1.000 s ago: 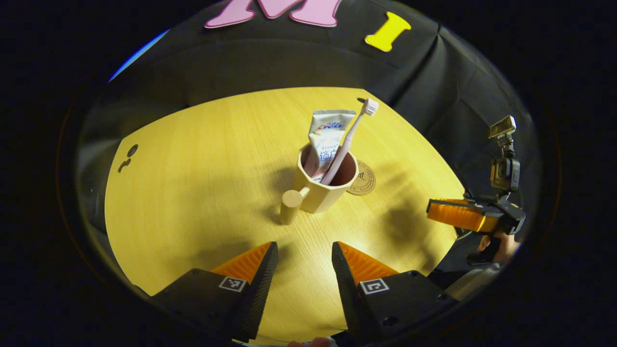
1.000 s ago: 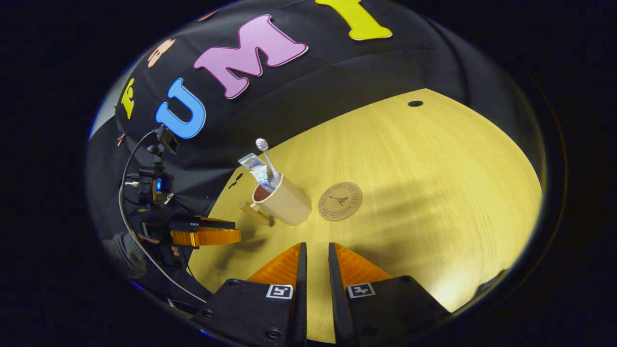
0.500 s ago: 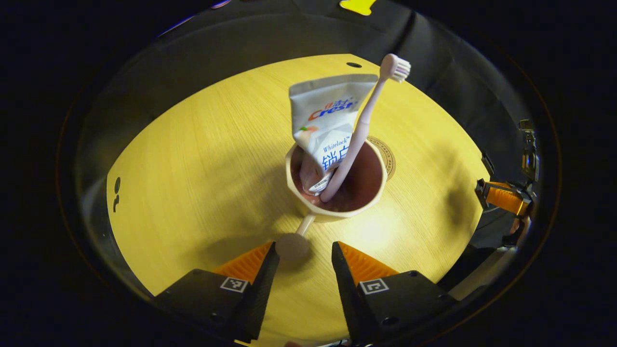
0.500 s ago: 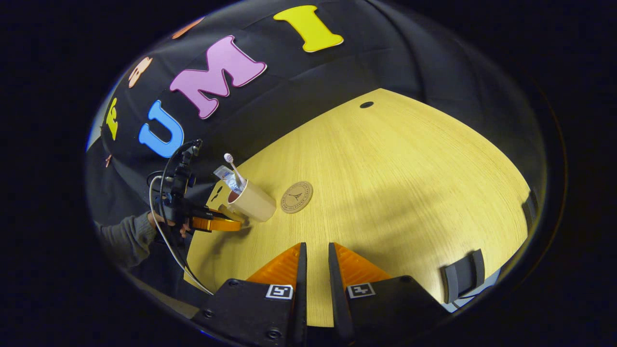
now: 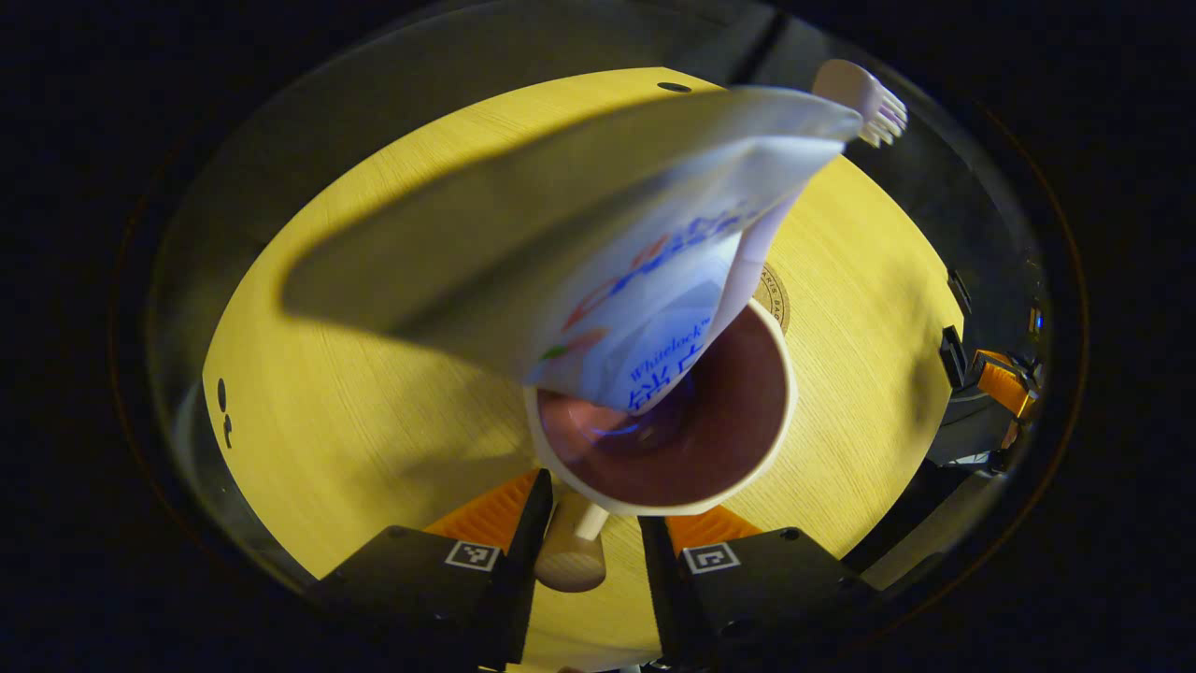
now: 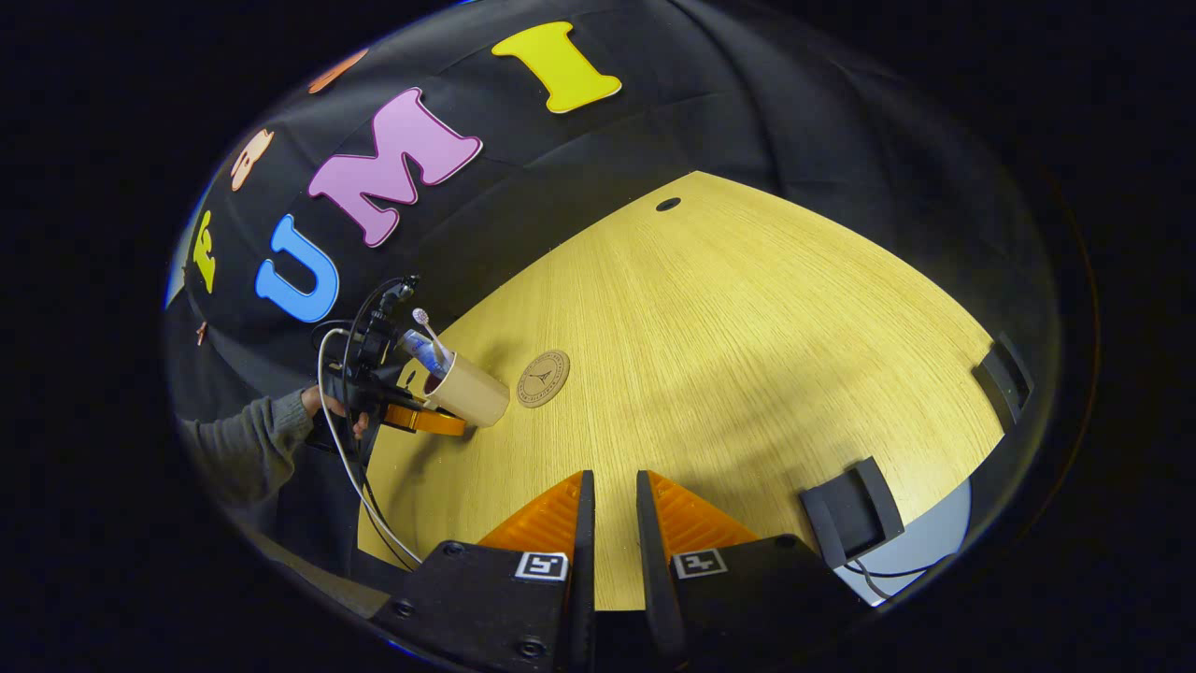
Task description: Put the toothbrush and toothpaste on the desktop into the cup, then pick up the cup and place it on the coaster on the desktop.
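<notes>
beige cup handle [image 5: 571, 553] set between the fingers of the left gripper [image 5: 587, 523]; jaws narrowed around it, contact on both sides not confirmable. beige cup [image 5: 665, 411] directly ahead of the fingertips, upright on the wooden desktop [image 5: 374, 308], interior dark red. contains the toothpaste [image 5: 645, 308], tube leaning toward the camera, and the toothbrush [image 5: 864, 98], head protruding above the tube's top edge. round coaster [image 5: 774, 292] just beyond the cup rim, partly hidden by it. in the right gripper view: cup [image 6: 467, 393] near the left desktop edge, coaster [image 6: 543, 379] just beside it, apart. broad bare wood to the right of the coaster. right gripper [image 6: 609, 523] above the near edge, jaws nearly closed on nothing. black clamp [image 6: 850, 509] on the right-hand edge.
</notes>
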`<control>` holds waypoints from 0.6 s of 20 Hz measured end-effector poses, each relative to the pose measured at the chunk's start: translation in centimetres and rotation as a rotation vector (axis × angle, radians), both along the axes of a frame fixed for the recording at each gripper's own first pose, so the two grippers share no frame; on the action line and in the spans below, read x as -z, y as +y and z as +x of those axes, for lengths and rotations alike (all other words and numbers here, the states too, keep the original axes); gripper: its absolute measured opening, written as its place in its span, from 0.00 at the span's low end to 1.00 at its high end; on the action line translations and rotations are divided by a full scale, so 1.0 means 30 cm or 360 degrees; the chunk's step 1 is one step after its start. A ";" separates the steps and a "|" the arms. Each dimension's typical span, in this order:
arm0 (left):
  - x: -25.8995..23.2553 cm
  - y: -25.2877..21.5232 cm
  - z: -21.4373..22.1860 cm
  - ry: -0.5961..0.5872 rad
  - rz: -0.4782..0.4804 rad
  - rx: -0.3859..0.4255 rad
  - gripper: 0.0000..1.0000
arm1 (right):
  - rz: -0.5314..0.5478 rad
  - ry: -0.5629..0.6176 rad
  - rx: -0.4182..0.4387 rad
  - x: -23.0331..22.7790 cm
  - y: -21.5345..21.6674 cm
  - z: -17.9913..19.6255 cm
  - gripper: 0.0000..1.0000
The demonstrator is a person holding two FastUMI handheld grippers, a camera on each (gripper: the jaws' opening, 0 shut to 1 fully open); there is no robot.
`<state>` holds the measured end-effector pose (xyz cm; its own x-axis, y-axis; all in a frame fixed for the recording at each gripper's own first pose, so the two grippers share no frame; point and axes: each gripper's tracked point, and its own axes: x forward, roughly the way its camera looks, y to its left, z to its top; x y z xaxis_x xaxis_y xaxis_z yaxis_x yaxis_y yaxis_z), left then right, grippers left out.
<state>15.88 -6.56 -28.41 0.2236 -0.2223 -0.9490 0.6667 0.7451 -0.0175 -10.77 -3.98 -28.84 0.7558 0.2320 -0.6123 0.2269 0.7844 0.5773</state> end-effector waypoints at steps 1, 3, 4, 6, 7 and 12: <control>-0.003 0.000 0.004 -0.0008 0.0017 0.0025 0.53 | 0.0005 -0.0001 -0.0009 0.001 0.001 0.001 0.26; -0.008 -0.002 0.023 -0.0044 0.0052 0.0057 0.45 | 0.0019 0.0000 -0.0024 0.002 0.007 0.001 0.26; -0.006 -0.007 0.033 -0.0063 0.0053 0.0059 0.41 | 0.0021 0.0001 -0.0027 0.004 0.007 0.003 0.26; -0.013 -0.015 0.033 -0.0071 0.0045 0.0065 0.36 | 0.0024 0.0003 -0.0032 0.007 0.004 0.006 0.26; -0.012 -0.021 0.028 -0.0073 0.0026 0.0069 0.32 | 0.0024 0.0004 -0.0031 0.007 -0.002 0.006 0.26; -0.015 -0.030 0.008 -0.0082 -0.0036 0.0032 0.29 | 0.0042 0.0015 -0.0006 0.016 -0.023 -0.004 0.26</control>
<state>16.13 -7.45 -27.96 0.2672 -0.2482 -0.9311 0.6819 0.7314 0.0007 -10.89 -4.68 -29.34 0.7493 0.2510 -0.6129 0.2294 0.7698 0.5957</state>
